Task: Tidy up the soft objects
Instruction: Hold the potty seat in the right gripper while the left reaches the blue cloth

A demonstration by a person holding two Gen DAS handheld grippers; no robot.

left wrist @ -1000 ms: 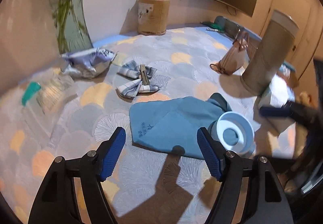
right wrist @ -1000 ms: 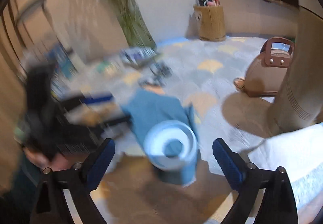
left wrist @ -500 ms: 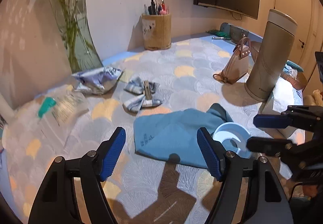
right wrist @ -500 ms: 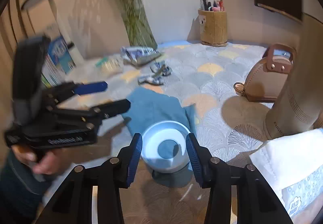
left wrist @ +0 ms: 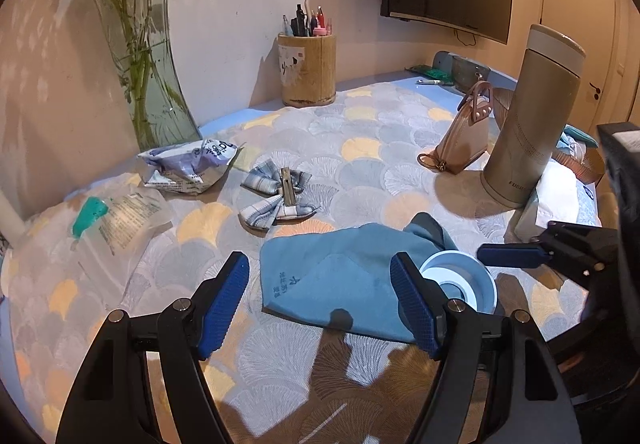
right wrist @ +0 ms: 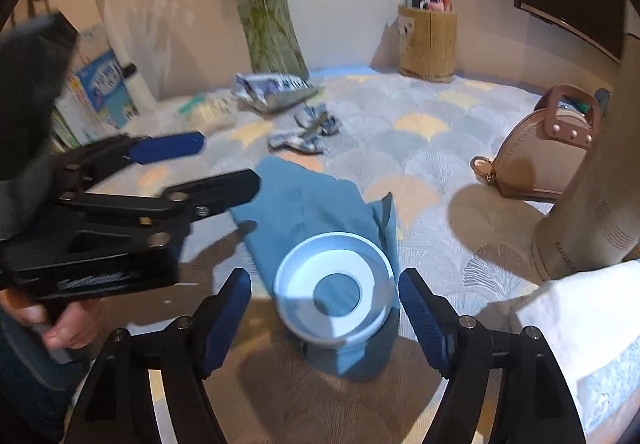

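Blue cloth (left wrist: 340, 276): limp, light; pinch near edge. Left gripper (left wrist: 320, 300) wide, empty. Right gripper (right wrist: 324, 316) opening around tape roll (right wrist: 334, 290), not touching.

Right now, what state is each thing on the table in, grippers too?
left gripper: open, empty, over the cloth.
right gripper: jaws opening around the tape roll, not touching it.
blue cloth: lying flat, one corner bunched.
tape roll: resting on the cloth.
plaid bow: lying loose.
flask: upright, capped.
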